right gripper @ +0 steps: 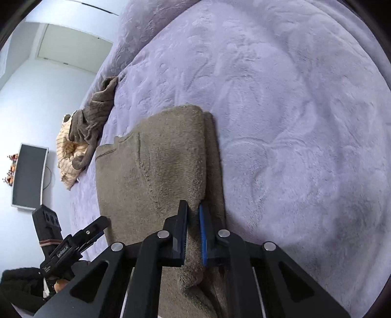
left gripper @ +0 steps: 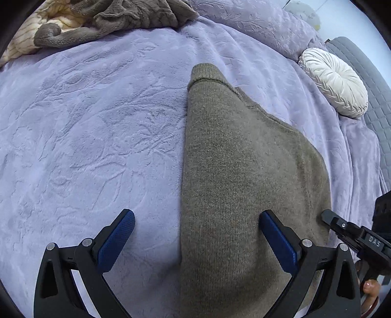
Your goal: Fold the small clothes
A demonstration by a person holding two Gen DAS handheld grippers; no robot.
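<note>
- Olive-brown knit sweater [left gripper: 244, 171] lies partly folded on lilac bedspread [left gripper: 85, 134], w/ one narrow end pointing far.
- Left gripper [left gripper: 196, 241] hangs over sweater's left edge, fingers wide apart, nothing btwn them gripped; one blue pad [left gripper: 278, 239] over the knit, other over bedspread.
- Right gripper [right gripper: 194, 220] clamped on a raised fold of sweater [right gripper: 158, 166] near its right edge.
- Far left: heap of grey & cream clothes [left gripper: 97, 22].
- Far right: round white cushion [left gripper: 334, 80].
</note>
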